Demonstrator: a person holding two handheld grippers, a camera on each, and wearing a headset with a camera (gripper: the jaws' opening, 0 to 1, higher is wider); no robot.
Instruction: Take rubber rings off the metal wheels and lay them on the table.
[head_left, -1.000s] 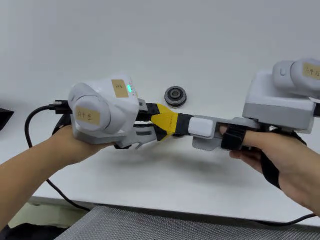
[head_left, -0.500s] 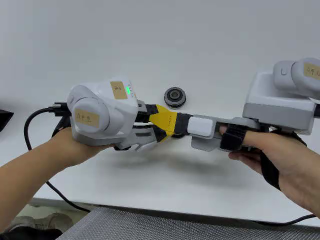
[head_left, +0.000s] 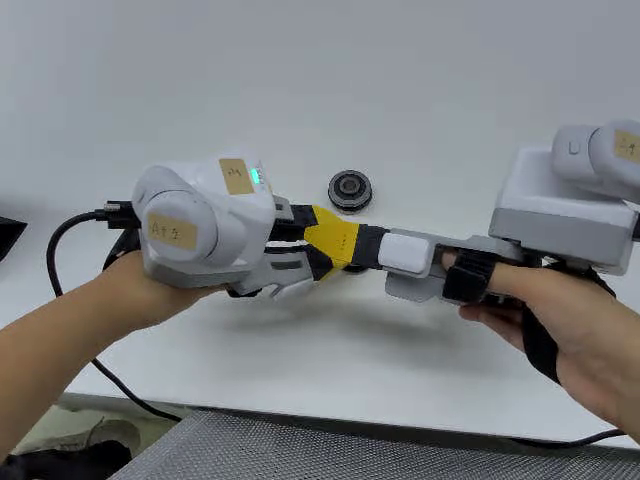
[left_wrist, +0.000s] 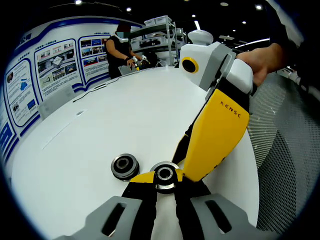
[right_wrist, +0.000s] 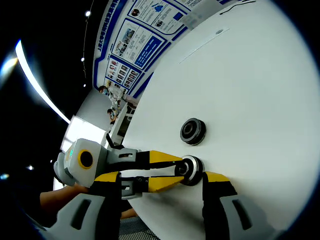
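Observation:
A small metal wheel (left_wrist: 165, 177) with a black hub is held above the white table (head_left: 420, 110), and my left gripper (left_wrist: 162, 182) is shut on it. From the opposite side my right gripper (right_wrist: 187, 179) closes its yellow fingers (left_wrist: 215, 132) on the same wheel (right_wrist: 191, 170). In the head view the two grippers meet tip to tip at the centre, left gripper (head_left: 340, 262) and right gripper (head_left: 335, 245), and hide the held wheel. A second wheel (head_left: 350, 190) with a dark rubber ring lies on the table just behind them (left_wrist: 125, 166) (right_wrist: 193, 131).
A black cable (head_left: 70, 235) runs off the left gripper over the table's left side. A dark object (head_left: 8, 235) sits at the far left edge. A grey mesh surface (head_left: 300, 450) lies below the table's front edge. A person (left_wrist: 122, 47) stands far off.
Nothing has visibly moved. Both grippers stay locked together at the held wheel, with only a slight shift of the camera.

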